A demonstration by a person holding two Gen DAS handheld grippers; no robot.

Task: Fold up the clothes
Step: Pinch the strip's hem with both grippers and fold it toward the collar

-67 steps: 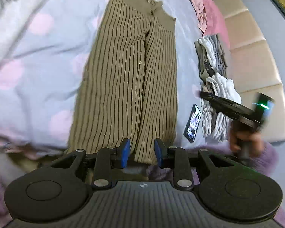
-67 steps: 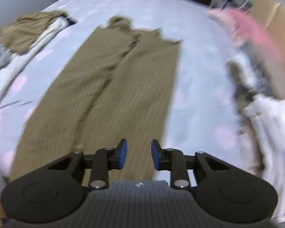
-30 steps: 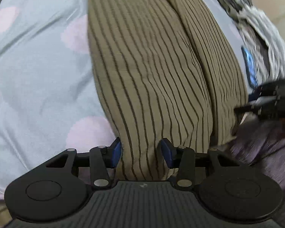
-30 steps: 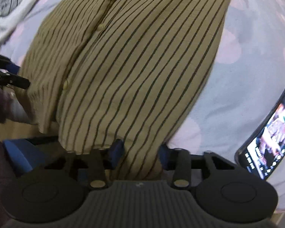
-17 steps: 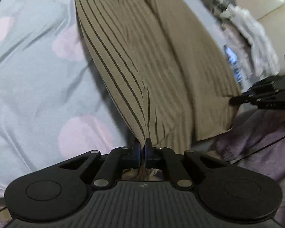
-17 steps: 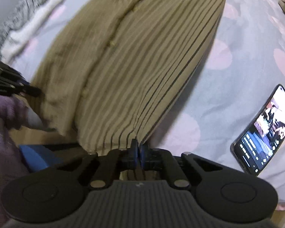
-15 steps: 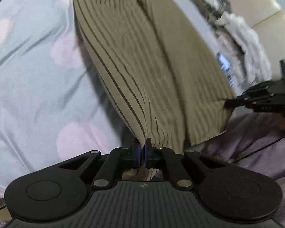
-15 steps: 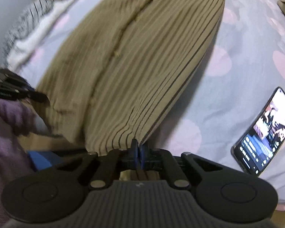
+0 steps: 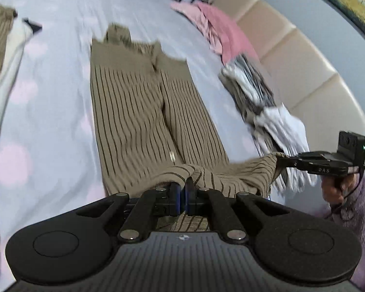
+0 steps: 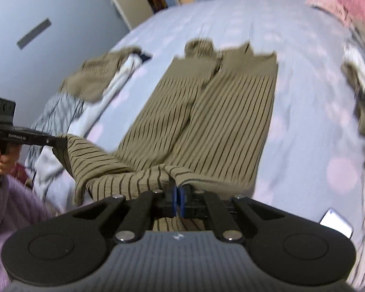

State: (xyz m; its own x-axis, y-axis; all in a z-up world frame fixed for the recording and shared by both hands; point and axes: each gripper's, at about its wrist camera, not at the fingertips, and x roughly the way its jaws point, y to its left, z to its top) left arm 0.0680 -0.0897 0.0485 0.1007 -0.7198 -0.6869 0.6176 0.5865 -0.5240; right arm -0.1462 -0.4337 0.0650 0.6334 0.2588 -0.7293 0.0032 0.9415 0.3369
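A: What is shown on the bed?

B: A striped olive garment is laid lengthwise on the pale, pink-dotted bed, its near hem raised off the sheet. That hem is pinched at two corners. The left gripper is seen clamped tight on one corner, cloth bunched between its blue pads. The right gripper is likewise closed hard on the other corner.

A: Is anything else held?

B: Nothing but the garment is gripped. The hem is stretched between the two tools, sagging slightly in the middle, while the rest of the garment is left flat on the bed. Each tool is carried by a hand in a fuzzy purple sleeve.

A: And around the garment?

B: A heap of grey and white clothes and pink ones is seen to the garment's right, beside a cream padded headboard. Another pile is seen to its left. A phone is lying near the garment's right corner.
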